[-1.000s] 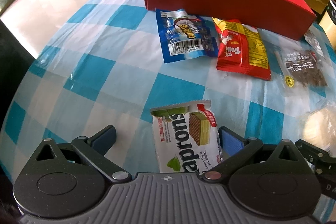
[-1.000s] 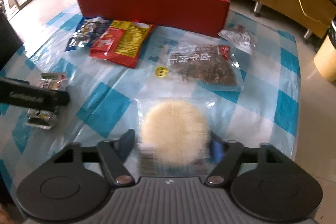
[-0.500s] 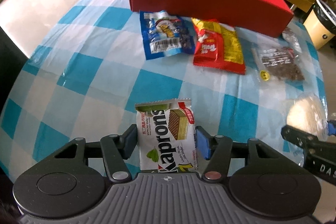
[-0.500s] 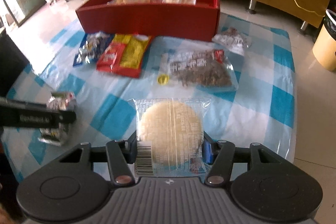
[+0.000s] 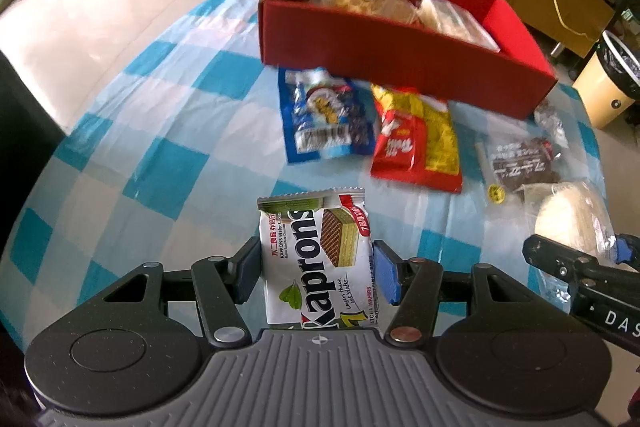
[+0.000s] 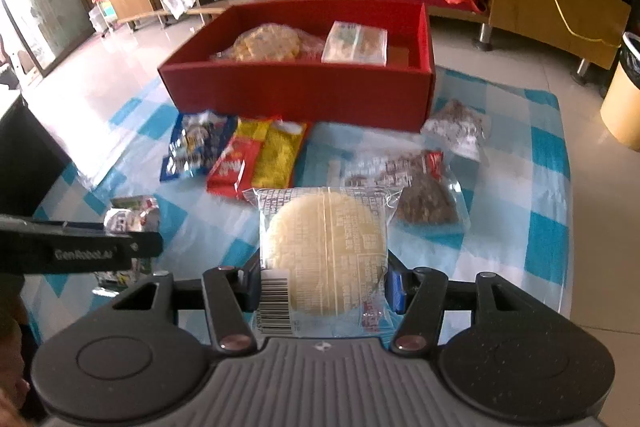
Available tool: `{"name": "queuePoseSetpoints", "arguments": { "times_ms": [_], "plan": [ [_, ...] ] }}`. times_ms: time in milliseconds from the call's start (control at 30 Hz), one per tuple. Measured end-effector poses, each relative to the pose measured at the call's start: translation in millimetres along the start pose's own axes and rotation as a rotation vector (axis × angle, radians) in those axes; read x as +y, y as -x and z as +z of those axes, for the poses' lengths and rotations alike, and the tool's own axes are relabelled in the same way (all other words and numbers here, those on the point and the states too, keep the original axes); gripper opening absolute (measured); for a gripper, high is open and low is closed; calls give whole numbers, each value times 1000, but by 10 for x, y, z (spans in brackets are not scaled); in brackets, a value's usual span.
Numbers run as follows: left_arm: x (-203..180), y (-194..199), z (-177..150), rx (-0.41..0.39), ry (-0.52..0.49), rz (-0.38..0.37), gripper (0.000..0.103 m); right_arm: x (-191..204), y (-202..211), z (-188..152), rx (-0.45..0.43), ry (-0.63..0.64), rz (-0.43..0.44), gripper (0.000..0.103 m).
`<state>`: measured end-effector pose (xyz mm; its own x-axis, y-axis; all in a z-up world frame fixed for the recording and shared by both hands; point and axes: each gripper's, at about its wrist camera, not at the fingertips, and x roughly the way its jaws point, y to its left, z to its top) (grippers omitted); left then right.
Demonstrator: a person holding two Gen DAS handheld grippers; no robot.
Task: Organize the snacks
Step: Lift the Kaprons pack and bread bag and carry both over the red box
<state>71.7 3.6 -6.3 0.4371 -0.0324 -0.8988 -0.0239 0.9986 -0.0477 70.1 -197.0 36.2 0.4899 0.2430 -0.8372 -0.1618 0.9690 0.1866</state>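
Red cardboard box (image 6: 296, 95) lies straight ahead of both claws, left gripper (image 5: 316, 273) clamping the white Kaprons wafer packet (image 5: 320, 259), right gripper (image 6: 324, 285) clamping the clear-wrapped round rice cake (image 6: 324, 255)

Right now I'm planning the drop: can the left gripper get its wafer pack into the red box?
Probably yes. The left gripper is shut on the wafer pack, the red box is open-topped ahead, and only flat packets lie between.

Daylight from left, glare on floor (image 5: 92, 27); fisheye bends edges; far packets motion-blurred, corners dark.
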Motion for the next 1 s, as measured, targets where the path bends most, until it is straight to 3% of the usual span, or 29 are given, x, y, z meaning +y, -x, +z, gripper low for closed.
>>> {"name": "queuePoseSetpoints", "arguments": {
  "times_ms": [367, 1000],
  "plan": [
    [-89, 117, 204, -68, -27, 6, 65, -42, 118, 249, -64, -48, 19, 56],
    [-115, 173, 558, -132, -56, 15, 65, -99, 99, 531, -97, -67, 17, 56]
  ]
}}
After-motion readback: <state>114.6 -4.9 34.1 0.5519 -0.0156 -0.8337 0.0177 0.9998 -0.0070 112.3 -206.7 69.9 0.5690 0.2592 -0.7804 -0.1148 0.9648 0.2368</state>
